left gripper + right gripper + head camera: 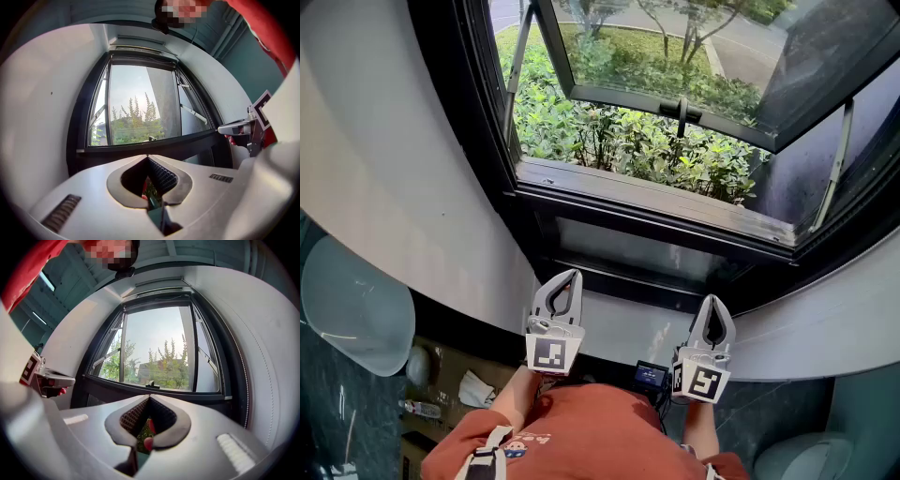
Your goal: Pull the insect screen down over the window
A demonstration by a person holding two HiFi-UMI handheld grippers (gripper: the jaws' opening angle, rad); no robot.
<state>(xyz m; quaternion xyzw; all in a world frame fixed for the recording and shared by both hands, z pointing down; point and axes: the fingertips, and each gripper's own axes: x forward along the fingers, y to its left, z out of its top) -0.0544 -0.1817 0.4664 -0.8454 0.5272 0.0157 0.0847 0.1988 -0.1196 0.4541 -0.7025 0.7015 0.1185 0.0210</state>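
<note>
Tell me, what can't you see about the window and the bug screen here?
- Head view: the top of the window is cut off by the picture's upper edge, so no insect screen shows there.
- Both gripper views: the pale strip above the window is too small to tell whether it is the rolled-up screen.
- Head view: the small things on the dark floor are too dim to name.

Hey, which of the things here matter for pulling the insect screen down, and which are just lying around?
For the job:
window frame
bar along its top, probably the screen's housing
left gripper and right gripper, both shut, empty

Lying about:
crumpled white tissue
small bottle
pale rounded shell
</note>
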